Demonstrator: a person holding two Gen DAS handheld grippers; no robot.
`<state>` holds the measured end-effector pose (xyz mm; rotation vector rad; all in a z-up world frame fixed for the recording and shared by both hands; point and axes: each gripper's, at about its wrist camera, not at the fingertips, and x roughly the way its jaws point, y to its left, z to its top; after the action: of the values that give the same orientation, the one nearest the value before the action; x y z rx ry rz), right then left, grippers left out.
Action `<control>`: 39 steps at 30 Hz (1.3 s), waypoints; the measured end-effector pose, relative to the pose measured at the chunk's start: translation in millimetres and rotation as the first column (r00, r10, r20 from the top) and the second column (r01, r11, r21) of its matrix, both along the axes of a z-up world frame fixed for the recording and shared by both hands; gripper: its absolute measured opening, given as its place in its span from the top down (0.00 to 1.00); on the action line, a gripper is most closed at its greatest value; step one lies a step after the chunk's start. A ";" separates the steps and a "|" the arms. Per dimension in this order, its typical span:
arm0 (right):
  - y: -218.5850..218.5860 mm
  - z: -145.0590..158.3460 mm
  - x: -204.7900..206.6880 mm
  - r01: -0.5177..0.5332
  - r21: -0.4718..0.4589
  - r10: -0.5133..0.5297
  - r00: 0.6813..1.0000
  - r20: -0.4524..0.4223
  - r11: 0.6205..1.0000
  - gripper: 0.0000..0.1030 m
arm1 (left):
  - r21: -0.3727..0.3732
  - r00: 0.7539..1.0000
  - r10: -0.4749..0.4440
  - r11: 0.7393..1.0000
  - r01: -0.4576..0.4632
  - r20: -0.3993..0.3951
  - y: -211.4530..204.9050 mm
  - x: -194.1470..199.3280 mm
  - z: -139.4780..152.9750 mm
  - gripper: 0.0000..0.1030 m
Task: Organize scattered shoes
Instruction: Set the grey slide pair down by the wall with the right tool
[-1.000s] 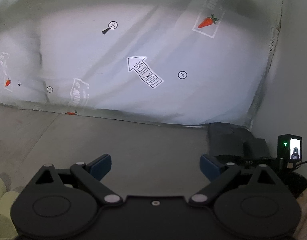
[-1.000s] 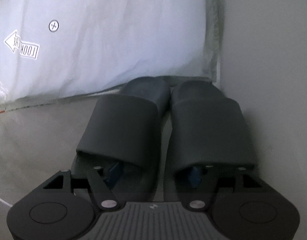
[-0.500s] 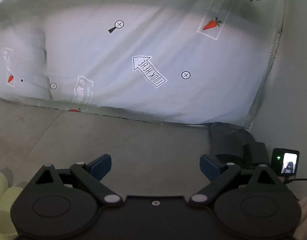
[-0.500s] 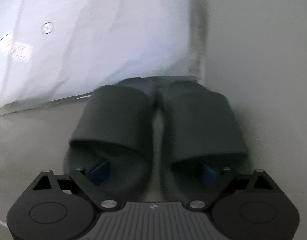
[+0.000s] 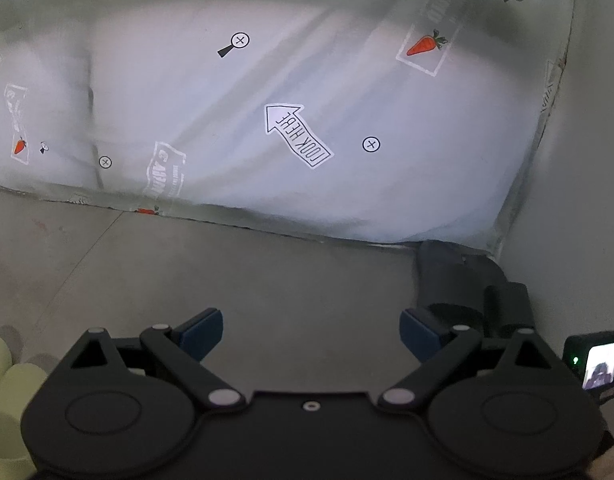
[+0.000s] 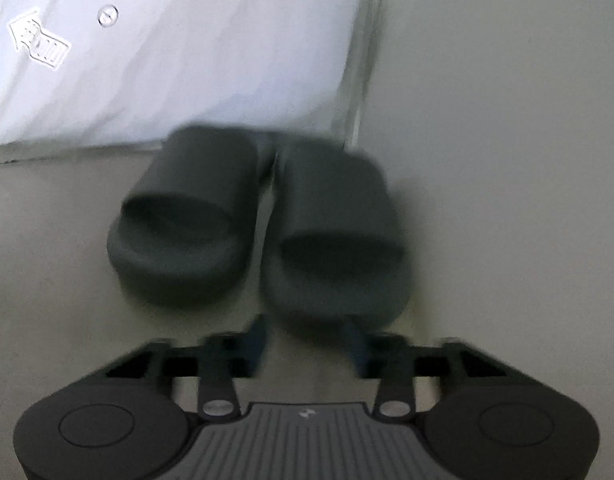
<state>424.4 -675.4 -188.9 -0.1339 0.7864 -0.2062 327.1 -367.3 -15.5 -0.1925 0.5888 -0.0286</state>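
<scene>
Right wrist view: two dark grey slides are seen side by side on the floor [image 6: 59,240], the left slide [image 6: 187,224] and the right slide [image 6: 335,240] almost touching along their inner sides, toes pointed toward the corner where a hanging printed sheet [image 6: 187,60] meets a plain wall [image 6: 507,120]. The right hand-held gripper [image 6: 309,338] is held just behind the heels, its blue-padded fingers spread apart and clamped on nothing; the picture is blurred, so finer detail cannot be told. From the left wrist view, the left hand-held gripper [image 5: 311,336] is shown with its fingers wide apart over bare floor, gripping nothing. The dark slides [image 5: 463,280] are seen at the far right of that view, by the foot of the wall and the sheet's lower edge. Pale yellow-green shoes [image 5: 7,400] are partly visible at the lower left edge, well apart from the dark pair. A small lit screen [image 5: 599,364] of a camera is seen at the lower right.
</scene>
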 end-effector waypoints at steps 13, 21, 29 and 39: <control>23.9 20.9 -13.3 -0.125 0.236 0.095 0.986 0.136 0.964 0.80 | -0.021 0.999 0.034 0.999 -0.034 -0.004 6.0 -3.0 3.9 0.07; 69.2 0.1 13.3 -0.283 0.268 0.262 0.958 0.113 0.921 0.82 | 0.008 0.999 0.033 0.999 -0.033 0.018 6.3 -10.7 9.3 0.07; 62.0 18.6 0.2 -0.192 0.168 0.167 0.974 0.150 0.967 0.79 | -0.033 0.994 0.098 0.995 -0.096 0.056 24.7 -23.5 13.8 0.07; 98.4 157.5 -115.4 -0.434 0.275 0.180 0.756 0.629 0.858 0.00 | -0.040 0.963 0.145 0.989 -0.139 0.229 63.3 -75.3 48.5 0.07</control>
<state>309.1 -577.0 -31.4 0.1942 0.1577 0.2440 251.7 -304.0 32.9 -0.2501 0.3411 0.0805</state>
